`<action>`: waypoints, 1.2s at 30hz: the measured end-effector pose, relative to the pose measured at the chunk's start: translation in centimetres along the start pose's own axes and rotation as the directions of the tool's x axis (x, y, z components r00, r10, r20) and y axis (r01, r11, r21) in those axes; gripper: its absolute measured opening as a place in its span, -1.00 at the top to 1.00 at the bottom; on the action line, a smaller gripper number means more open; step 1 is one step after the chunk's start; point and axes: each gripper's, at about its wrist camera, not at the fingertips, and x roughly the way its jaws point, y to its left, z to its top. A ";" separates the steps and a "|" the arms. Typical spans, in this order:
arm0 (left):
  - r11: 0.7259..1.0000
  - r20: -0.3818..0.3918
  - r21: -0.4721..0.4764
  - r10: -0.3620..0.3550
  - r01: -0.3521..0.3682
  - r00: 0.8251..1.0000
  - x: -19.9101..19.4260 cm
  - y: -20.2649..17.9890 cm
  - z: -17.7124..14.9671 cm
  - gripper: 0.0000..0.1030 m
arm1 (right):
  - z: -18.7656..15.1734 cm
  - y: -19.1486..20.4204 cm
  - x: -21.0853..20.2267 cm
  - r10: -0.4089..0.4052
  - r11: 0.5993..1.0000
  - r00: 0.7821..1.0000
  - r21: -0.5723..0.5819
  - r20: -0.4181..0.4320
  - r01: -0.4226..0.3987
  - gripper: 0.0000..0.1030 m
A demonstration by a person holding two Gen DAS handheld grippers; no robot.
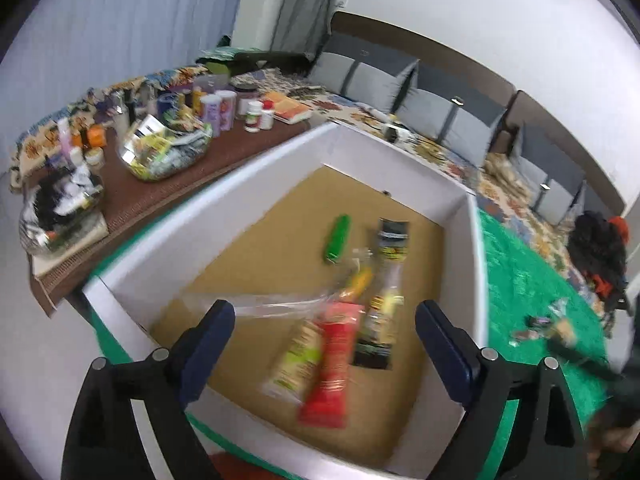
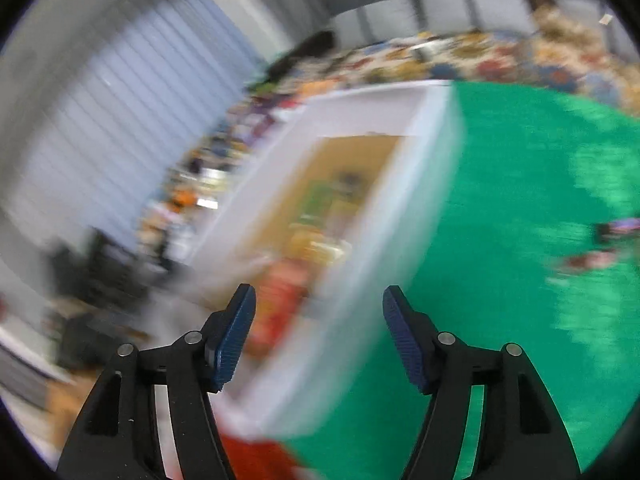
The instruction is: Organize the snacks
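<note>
Left wrist view. The snacks inside the box (image 1: 474,264) are motion-smeared: a red packet (image 1: 334,376), a pale packet (image 1: 298,360) touching its left side, a dark packet (image 1: 382,312) to its right, a clear wrapper (image 1: 280,302) with a yellow item inside, and a green packet (image 1: 338,240) lying apart, nearer the far wall. Print on all of them is unreadable. The box's near wall is cut off by the frame bottom and by the gripper arms. At the right edge a dark shape with a hand below it is partly out of frame. A few small snacks (image 1: 540,322) lie on the green mat (image 1: 520,264), right of the box, well apart from it. Past the box's left wall stands a brown table (image 1: 224,152) crowded with bottles and two wrapped baskets. The brown box floor is bare at left and at the far wall. The left gripper (image 1: 324,340) hangs above the box, jaws wide apart, pads touching nothing.

Right wrist view. Heavy blur throughout; box contents show only as red, yellow and green smears. The box's right wall runs between the jaws, with open mat to its right. Loose snacks (image 2: 616,228) blur near the right edge. The right gripper (image 2: 318,328) stands spread, gripping nothing.
</note>
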 end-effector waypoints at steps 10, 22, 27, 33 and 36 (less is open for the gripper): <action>0.890 -0.068 0.261 -0.371 0.375 0.926 -3.5 -17.0 -5.8 -0.99 | -14.8 -21.2 -8.4 -0.661 0.750 0.750 0.033 0.018 0.660 -0.35; 0.859 -0.345 0.408 -0.168 0.309 0.923 12.4 -29.3 -15.1 -0.99 | -18.0 -27.8 -14.6 -0.693 0.694 0.721 0.290 0.023 0.658 -0.56; 0.869 -0.307 0.433 -0.109 0.240 0.946 15.8 -29.4 -15.7 -0.99 | -17.5 -28.1 -14.2 -0.693 0.691 0.721 0.300 0.017 0.657 -0.64; 0.832 -0.254 0.515 -0.084 0.208 0.964 16.3 -29.6 -16.8 -0.99 | -17.9 -28.0 -14.3 -0.693 0.691 0.721 0.300 0.017 0.658 -0.66; 0.825 -0.247 0.533 -0.060 0.187 0.967 16.4 -29.8 -17.0 -1.00 | -17.9 -28.0 -14.3 -0.693 0.691 0.721 0.300 0.017 0.658 -0.66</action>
